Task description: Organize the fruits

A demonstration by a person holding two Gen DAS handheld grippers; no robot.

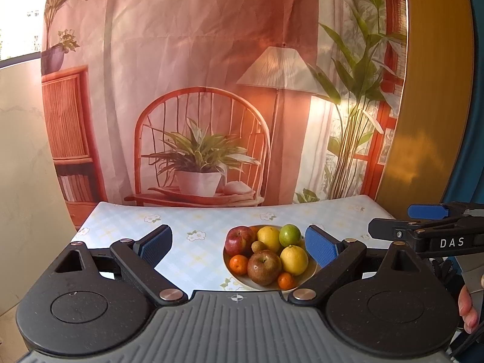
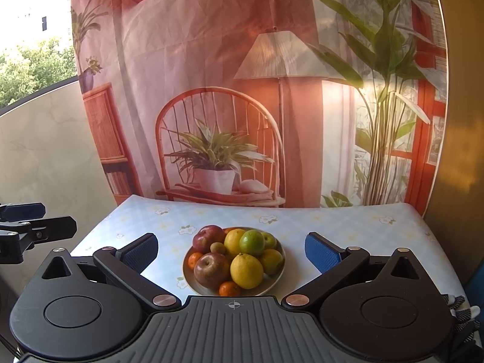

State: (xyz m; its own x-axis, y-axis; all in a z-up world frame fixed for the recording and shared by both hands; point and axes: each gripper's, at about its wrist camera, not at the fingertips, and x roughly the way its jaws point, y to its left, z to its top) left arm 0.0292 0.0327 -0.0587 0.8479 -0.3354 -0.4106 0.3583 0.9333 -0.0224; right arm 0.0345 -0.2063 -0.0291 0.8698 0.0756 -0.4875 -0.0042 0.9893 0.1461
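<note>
Left claw [image 1: 239, 243] spread wide, empty, touching nothing. Right claw [image 2: 231, 252] likewise wide apart, empty. Both hover short of the plate [image 2: 273, 282] heaped with fruit [image 2: 246, 270], sitting mid-desk [image 2: 348, 230] on checked cloth.

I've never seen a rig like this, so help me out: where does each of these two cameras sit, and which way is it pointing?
Left wrist: rides the left gripper, looks forward over open fingers at the fruit plate; the right gripper and a hand show at right.
Right wrist: rides the right gripper, same direction; the left gripper shows at left.
Shared: plate, green lime, checked tablecloth, printed backdrop.
</note>
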